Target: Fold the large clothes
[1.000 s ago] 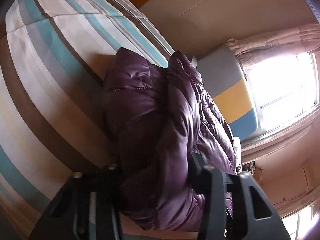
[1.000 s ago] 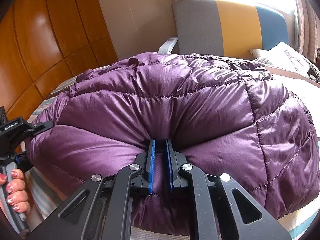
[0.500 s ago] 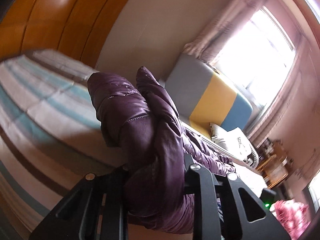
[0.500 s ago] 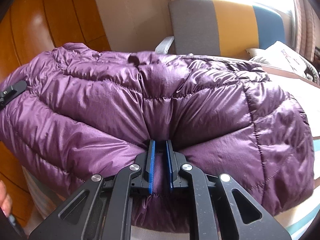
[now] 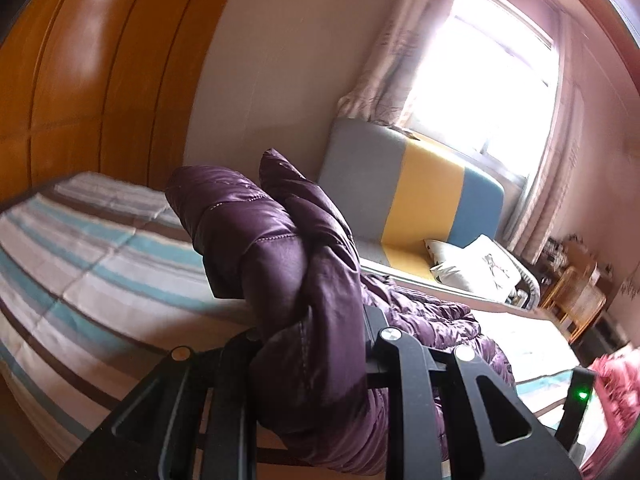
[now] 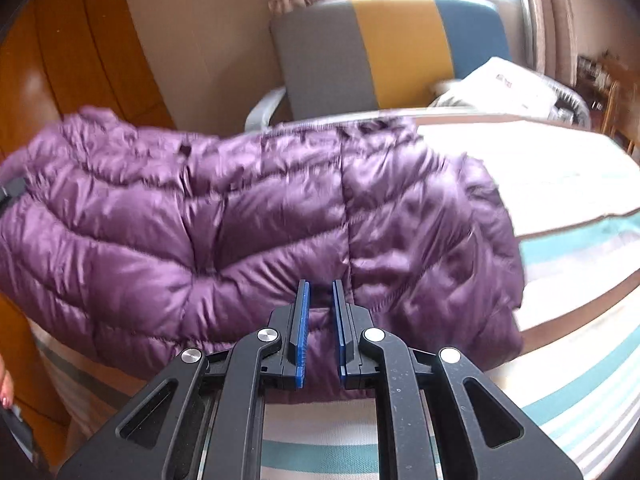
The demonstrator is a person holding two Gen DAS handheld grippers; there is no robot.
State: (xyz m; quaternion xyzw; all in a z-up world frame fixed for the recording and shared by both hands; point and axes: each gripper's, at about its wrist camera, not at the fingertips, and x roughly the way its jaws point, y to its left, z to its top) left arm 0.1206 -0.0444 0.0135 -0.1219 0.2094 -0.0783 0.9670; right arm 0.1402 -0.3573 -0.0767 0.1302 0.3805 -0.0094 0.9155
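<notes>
A purple quilted down jacket (image 6: 248,216) is stretched across the striped bed (image 6: 568,292). My right gripper (image 6: 320,292) is shut on its near edge, blue pads pinching the fabric. In the left wrist view, my left gripper (image 5: 316,332) is shut on a thick bunch of the same jacket (image 5: 280,264), held up above the bed (image 5: 80,264); its fingertips are hidden by the fabric. The rest of the jacket trails to the right on the mattress. The left gripper's tip shows at the far left edge of the right wrist view (image 6: 10,192).
A grey, yellow and blue headboard (image 5: 416,188) stands at the far end under a bright window with curtains (image 5: 480,52). A white pillow (image 5: 476,264) lies by it. Orange wooden panels (image 5: 80,80) line the left wall. Wooden furniture (image 5: 576,292) stands at the right.
Both grippers have lifted and pulled the jacket, which has gone from a rounded heap to a flatter, stretched shape. The left wrist camera has tilted up from the bed towards the room.
</notes>
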